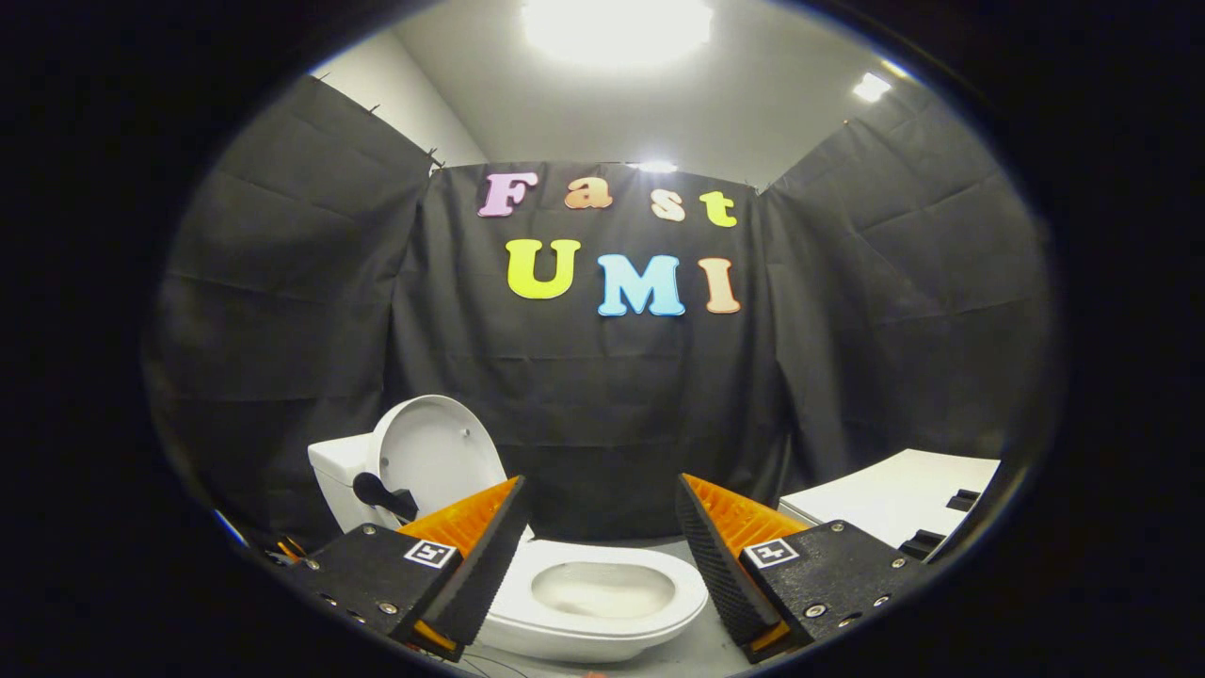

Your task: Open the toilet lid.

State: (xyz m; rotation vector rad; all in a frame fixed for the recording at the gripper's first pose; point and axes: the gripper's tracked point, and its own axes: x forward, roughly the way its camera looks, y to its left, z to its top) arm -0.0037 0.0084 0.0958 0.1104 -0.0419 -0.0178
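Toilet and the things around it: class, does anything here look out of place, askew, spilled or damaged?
Nothing stands out. The lid stands raised against the tank, the bowl looks clean and whole, and the gripper has its jaws open, apart from the toilet.

Toilet lid [435, 454] is upright, leaning back against the tank [336, 471]; seat [602, 603] is down, bowl exposed. Gripper [600, 541] fingers spread wide, holding nothing (bowl sits between them). White counter [894, 499] beyond the right finger.

- glossy white ceramic toilet bowl [602, 603], white raised oval lid [438, 457], same white
- plain white flat-topped table [890, 499]
- black wrinkled cloth booth wall [584, 395]
- grey floor [697, 650]
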